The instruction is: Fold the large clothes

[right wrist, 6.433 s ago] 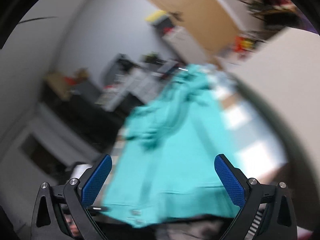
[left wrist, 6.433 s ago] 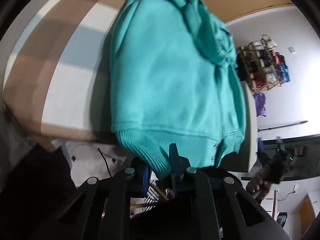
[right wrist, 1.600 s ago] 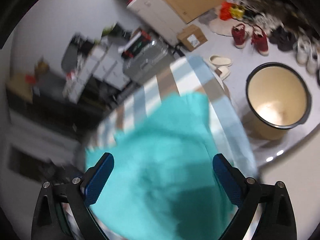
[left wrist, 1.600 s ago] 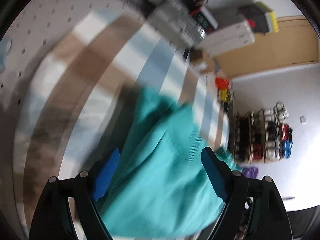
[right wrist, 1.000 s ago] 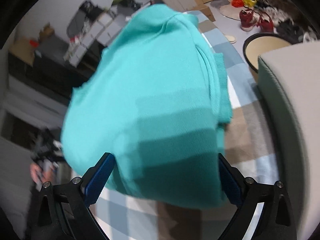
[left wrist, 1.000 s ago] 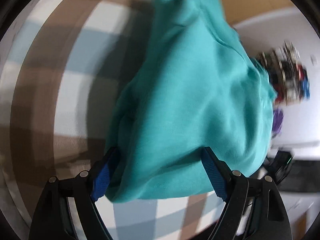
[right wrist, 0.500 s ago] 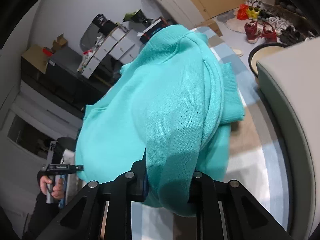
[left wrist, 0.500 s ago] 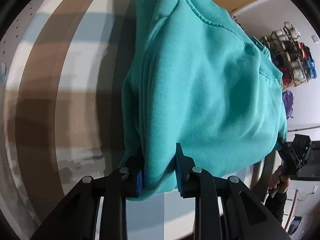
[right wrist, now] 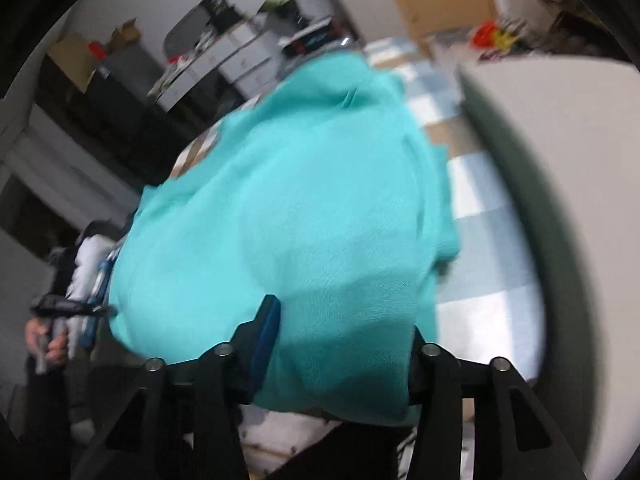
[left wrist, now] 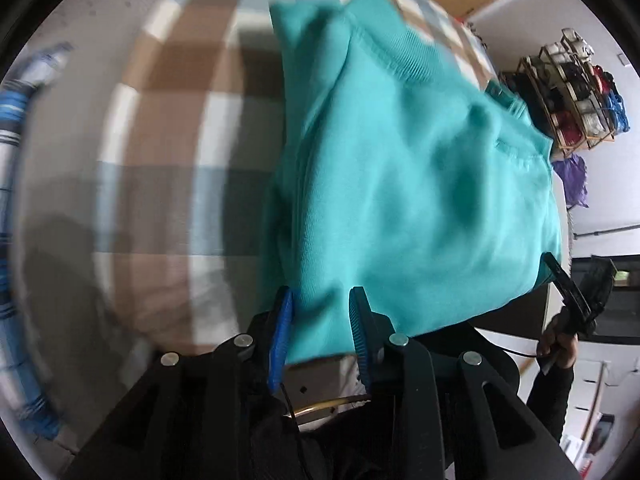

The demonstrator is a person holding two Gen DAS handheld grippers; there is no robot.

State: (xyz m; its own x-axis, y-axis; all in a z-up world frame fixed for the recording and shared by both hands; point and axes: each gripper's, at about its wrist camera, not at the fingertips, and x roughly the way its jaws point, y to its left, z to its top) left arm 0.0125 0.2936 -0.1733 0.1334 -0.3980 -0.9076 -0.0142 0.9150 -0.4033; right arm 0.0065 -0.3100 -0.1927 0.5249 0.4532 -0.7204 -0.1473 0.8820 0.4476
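A teal sweater (left wrist: 420, 180) lies folded on a brown, white and blue checked cover (left wrist: 168, 120). Its near edge fills the gap between the blue pads of my left gripper (left wrist: 320, 320); the jaws are opening slightly but still press on the cloth. In the right wrist view the sweater (right wrist: 300, 200) bulges up in front of my right gripper (right wrist: 340, 332). Those jaws are opening. The cloth hangs loose between them and covers the right finger, while the left pad (right wrist: 266, 328) shows bare. Both views are blurred by motion.
A pale grey padded edge (right wrist: 560, 160) rises along the right of the checked cover (right wrist: 480, 216). A striped blue cloth (left wrist: 12, 120) lies at the far left. A shoe rack (left wrist: 576, 92) stands by the wall. A hand (left wrist: 560, 344) holds the other tool past the sweater.
One second ago both grippers stood wide around the sweater's near edge; half a second ago both had shut on it. Now both stand wider, the right far more, and both hands have shifted sideways.
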